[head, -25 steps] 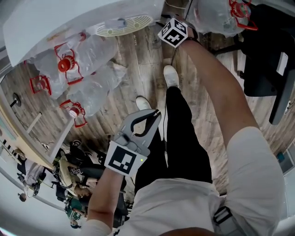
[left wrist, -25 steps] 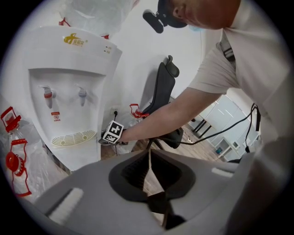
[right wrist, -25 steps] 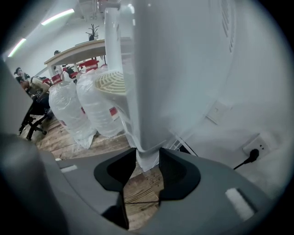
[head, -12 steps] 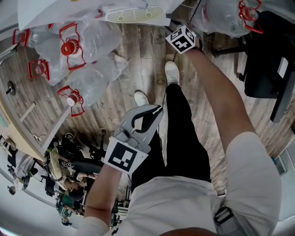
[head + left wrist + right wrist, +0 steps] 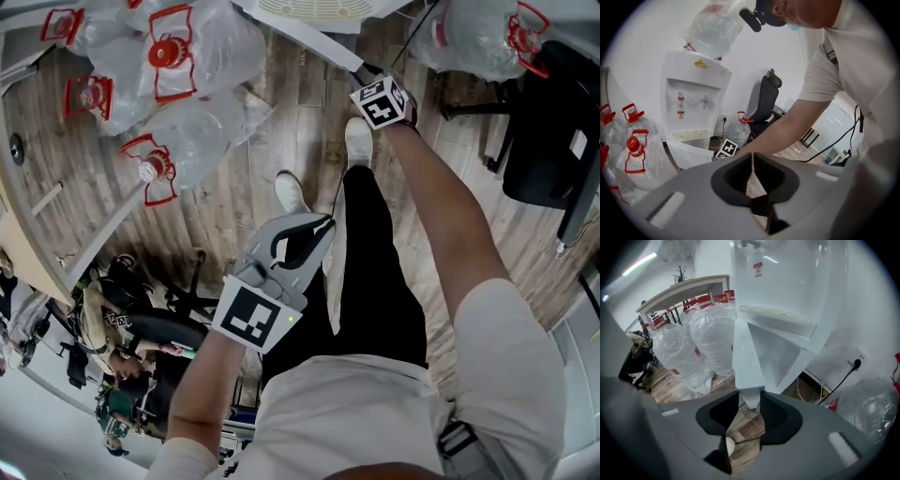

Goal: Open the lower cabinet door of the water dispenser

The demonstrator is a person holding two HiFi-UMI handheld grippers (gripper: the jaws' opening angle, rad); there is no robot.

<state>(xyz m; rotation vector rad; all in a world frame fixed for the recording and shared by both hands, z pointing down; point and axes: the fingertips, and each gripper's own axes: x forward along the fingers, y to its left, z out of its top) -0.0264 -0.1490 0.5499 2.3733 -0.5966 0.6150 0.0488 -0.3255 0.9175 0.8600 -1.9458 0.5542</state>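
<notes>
The white water dispenser [image 5: 696,93] stands against the wall with a bottle on top. Its lower cabinet door [image 5: 747,357] is swung out, and the hollow cabinet shows behind it. My right gripper [image 5: 750,401] is shut on the door's free edge, which sits between the two pads. From the head view the same gripper [image 5: 361,73] reaches from its marker cube to the white door [image 5: 319,42] at the top. My left gripper [image 5: 319,225] hangs over the person's legs, well back from the dispenser, jaws together and holding nothing; its tips [image 5: 751,157] meet.
Several plastic-wrapped water bottles with red handles [image 5: 178,66] lie on the wooden floor to the left of the dispenser. Another bottle [image 5: 478,33] and a black office chair [image 5: 553,122] stand to the right. A power cord runs down the wall [image 5: 855,364]. The person's shoes [image 5: 358,141] are just before the door.
The right gripper has pulled back toward the person with the door edge in it, and the door has swung further out. The left gripper drifted slightly, still shut.
</notes>
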